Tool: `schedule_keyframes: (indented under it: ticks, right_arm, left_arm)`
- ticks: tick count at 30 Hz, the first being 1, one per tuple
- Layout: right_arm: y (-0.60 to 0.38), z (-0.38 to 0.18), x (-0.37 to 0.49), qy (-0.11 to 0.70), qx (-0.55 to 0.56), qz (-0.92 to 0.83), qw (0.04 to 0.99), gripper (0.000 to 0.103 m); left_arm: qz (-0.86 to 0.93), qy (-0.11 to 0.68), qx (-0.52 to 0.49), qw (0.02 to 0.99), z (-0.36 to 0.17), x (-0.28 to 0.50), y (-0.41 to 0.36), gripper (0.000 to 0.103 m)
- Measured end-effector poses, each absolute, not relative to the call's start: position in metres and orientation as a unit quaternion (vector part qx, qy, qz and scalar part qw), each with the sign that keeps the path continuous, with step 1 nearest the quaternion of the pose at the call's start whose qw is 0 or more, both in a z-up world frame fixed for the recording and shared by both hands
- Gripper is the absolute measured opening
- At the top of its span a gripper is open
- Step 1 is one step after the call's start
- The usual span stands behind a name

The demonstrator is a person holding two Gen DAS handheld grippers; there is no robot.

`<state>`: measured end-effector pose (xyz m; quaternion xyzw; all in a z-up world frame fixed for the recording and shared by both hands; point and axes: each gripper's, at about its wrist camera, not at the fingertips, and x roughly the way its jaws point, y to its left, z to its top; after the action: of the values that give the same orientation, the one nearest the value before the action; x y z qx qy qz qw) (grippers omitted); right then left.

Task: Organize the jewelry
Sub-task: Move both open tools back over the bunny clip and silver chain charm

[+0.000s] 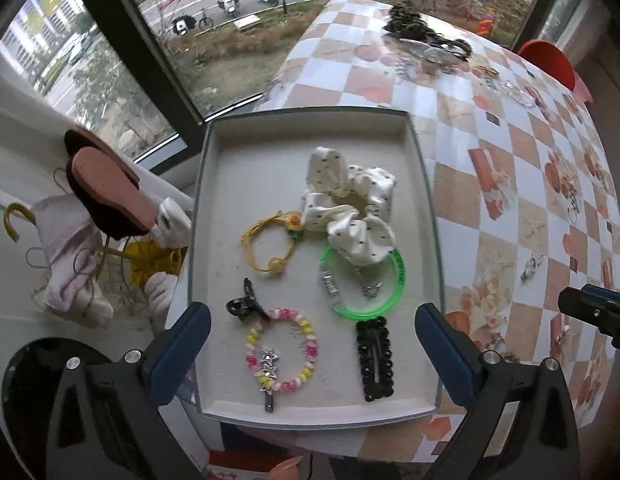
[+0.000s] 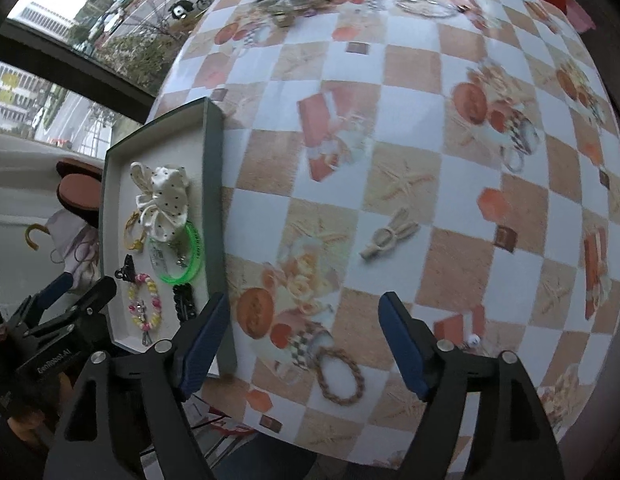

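The table (image 2: pixel 389 152) fills the right view, checkered cloth running away from the tray (image 1: pixel 214 200), which sits at its window-side edge so sorted pieces collect in one spot; inside the tray the scrunchie (image 1: pixel 347 208) takes the middle, likely dropped where room was widest; the green bangle (image 1: pixel 393 296) lies against it on the near side, overlapping a small silver piece; the yellow cord (image 1: pixel 266 244) sits left of the scrunchie, the bead bracelet (image 1: pixel 280 354) and black clip (image 1: pixel 375 364) side by side at the tray's near end, a small claw clip (image 1: pixel 244 304) just above the beads; the left gripper (image 1: pixel 310 344) hangs over the tray's near edge, jaws spread wide and empty, seemingly done with a drop; right of the tray, the right gripper (image 2: pixel 304 344) hovers over bare cloth, jaws apart, nothing held; the braided ring (image 2: pixel 341 376) lies just ahead between its fingers, my guess for the next pick; the beige clip (image 2: pixel 389 236) waits farther out; more pieces crowd the table's far end.
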<state>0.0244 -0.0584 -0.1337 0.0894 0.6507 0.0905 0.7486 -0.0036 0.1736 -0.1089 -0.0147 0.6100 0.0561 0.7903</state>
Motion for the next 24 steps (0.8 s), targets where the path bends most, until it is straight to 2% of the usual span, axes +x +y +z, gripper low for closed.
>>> schedule_keyframes:
  ticks: [13,15,24]
  right_arm:
    - [-0.137,-0.134,-0.007,0.639,0.147,0.018,0.755,0.082]
    - [-0.153,-0.135,-0.013,0.635,0.164,0.005,0.755,0.094]
    - [-0.194,-0.152,-0.044,0.659,0.174,-0.035,0.731,0.094]
  left_arm:
    - [0.004,0.617,0.028,0.786,-0.105,-0.002,0.115,0.103]
    - [-0.008,0.625,0.033,0.780,-0.109,0.001,0.106,0.103]
    - [-0.080,0.632,0.061,0.768,-0.113,0.002,0.058,0.103]
